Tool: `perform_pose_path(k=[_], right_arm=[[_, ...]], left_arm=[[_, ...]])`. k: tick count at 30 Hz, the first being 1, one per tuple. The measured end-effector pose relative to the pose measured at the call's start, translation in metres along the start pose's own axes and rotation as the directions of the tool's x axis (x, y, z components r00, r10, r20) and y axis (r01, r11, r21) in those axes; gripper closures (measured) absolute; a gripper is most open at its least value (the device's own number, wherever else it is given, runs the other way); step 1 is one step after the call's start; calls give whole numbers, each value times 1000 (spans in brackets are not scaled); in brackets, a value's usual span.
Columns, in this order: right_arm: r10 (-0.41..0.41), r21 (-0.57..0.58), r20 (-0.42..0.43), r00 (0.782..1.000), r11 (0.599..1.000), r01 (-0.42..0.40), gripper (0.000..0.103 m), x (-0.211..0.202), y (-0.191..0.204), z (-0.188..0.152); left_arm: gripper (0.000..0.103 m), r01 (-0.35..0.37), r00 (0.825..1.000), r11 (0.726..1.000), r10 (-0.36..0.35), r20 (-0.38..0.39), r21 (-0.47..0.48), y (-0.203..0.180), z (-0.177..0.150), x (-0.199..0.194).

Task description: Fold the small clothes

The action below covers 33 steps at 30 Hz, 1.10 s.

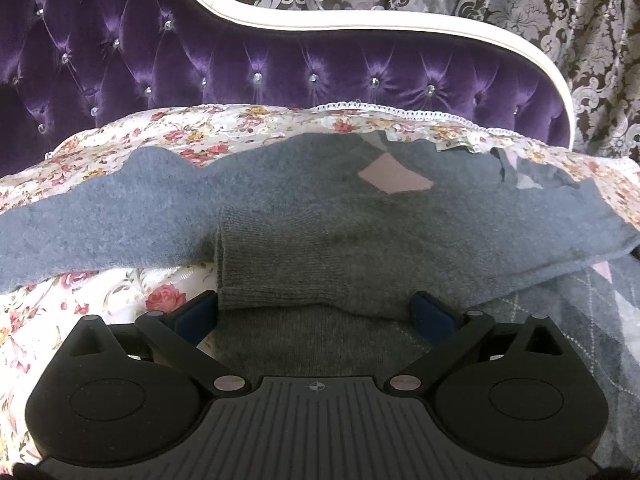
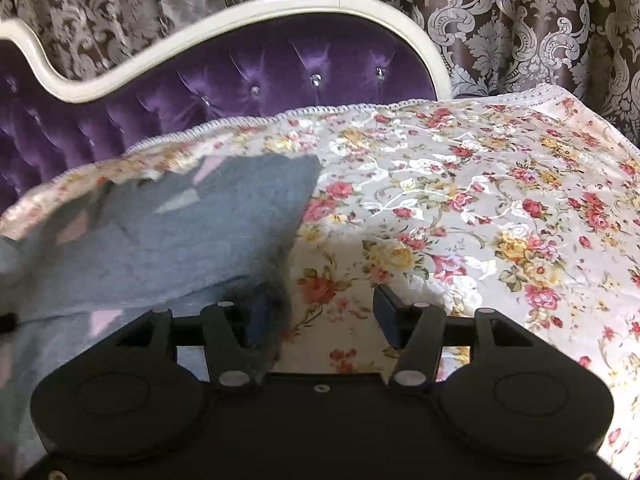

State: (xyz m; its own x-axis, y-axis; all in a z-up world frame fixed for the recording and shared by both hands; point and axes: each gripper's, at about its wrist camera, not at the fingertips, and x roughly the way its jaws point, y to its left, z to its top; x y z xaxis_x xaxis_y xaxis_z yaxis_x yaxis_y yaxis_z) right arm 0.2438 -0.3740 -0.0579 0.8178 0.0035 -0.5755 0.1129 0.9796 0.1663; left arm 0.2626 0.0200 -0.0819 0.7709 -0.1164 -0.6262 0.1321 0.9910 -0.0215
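Note:
A grey knit sweater (image 1: 280,184) with pink diamond patches lies spread across the floral bedspread (image 1: 100,300). One sleeve is folded in over the body, and its ribbed cuff (image 1: 304,272) lies right between the wide-spread fingers of my left gripper (image 1: 314,314), which is open. In the right wrist view the sweater (image 2: 180,240) fills the left side. My right gripper (image 2: 320,312) is open at the sweater's right edge. Its left finger (image 2: 256,316) is against the fuzzy hem, its right finger (image 2: 388,316) over bare bedspread (image 2: 480,200). Nothing is pinched.
A purple tufted headboard (image 1: 200,60) with a white curved frame (image 2: 240,20) rises behind the bed. Patterned brown and silver curtains (image 1: 560,20) hang beyond it. The bedspread's lace edge (image 2: 360,106) runs along the headboard. Bare bedspread stretches to the right of the sweater.

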Motion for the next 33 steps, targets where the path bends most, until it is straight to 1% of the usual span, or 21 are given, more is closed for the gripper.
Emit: perform_pose_path(k=[2, 5, 6, 8, 11, 13, 16, 17, 18, 19, 20, 22, 26, 29, 30, 31, 32, 33], right_arm=[[10, 12, 34, 999, 1000, -11, 41, -8, -3, 7], [25, 25, 51, 998, 999, -26, 41, -3, -3, 23], [25, 21, 53, 998, 999, -26, 41, 3, -1, 27], [29, 5, 57, 998, 1000, -29, 47, 17, 4, 36], [37, 13, 39, 999, 999, -37, 48, 44, 14, 49], [38, 22, 24, 999, 999, -38, 54, 60, 20, 54], [19, 8, 1, 1000, 1000, -19, 58, 81, 28, 59], [12, 1, -11, 1000, 1000, -12, 61, 87, 30, 60], [6, -5, -23, 1000, 1000, -6, 73, 92, 31, 60], [-9, -14, -36, 999, 1000, 8, 87, 97, 33, 60], [-30, -26, -40, 999, 999, 29, 92, 99, 34, 59], [-59, -41, -37, 998, 998, 57, 94, 101, 33, 59], [-133, -22, -37, 990, 991, 132, 96, 104, 25, 60], [-115, 31, -30, 993, 993, 116, 93, 100, 14, 61], [-118, 42, -24, 993, 992, 119, 85, 95, 14, 62], [-118, 52, -10, 993, 992, 118, 80, 87, 14, 62], [-109, 54, 3, 994, 993, 109, 78, 80, 17, 62], [-94, 50, 26, 995, 994, 93, 71, 68, 20, 61]], left_arm=[[0, -4, 1000, 1000, 4, 6, 3, -1, -1, 0], [0, -3, 1000, 1000, 3, 7, 0, -1, -1, 0], [0, -2, 1000, 1000, 2, 7, 0, -1, 0, 0], [0, -2, 1000, 1000, 2, 7, 0, -1, -1, 0], [0, -2, 1000, 1000, 2, 7, 0, -1, -1, 1], [0, -2, 1000, 1000, 2, 7, 0, -1, -1, 1], [0, -2, 1000, 1000, 2, 8, 0, -1, -1, 1], [0, -2, 1000, 1000, 2, 8, -1, -1, -1, 1], [0, -2, 1000, 1000, 2, 7, -1, -1, -1, 1], [0, -3, 1000, 1000, 3, 7, 0, -1, -1, 1], [0, -3, 1000, 1000, 3, 7, 0, -1, -1, 1], [0, -3, 1000, 1000, 3, 7, 0, -1, -1, 1], [0, -2, 1000, 1000, 2, 9, -3, -1, -1, 0], [0, 2, 1000, 1000, -2, 8, -5, -1, -1, 0], [0, 3, 1000, 1000, -3, 7, -5, -1, -1, 0], [0, 4, 1000, 1000, -4, 6, -5, -1, -1, -1], [0, 5, 1000, 1000, -5, 5, -6, -1, 0, -1], [0, 5, 1000, 1000, -5, 1, -3, -1, 0, -1]])
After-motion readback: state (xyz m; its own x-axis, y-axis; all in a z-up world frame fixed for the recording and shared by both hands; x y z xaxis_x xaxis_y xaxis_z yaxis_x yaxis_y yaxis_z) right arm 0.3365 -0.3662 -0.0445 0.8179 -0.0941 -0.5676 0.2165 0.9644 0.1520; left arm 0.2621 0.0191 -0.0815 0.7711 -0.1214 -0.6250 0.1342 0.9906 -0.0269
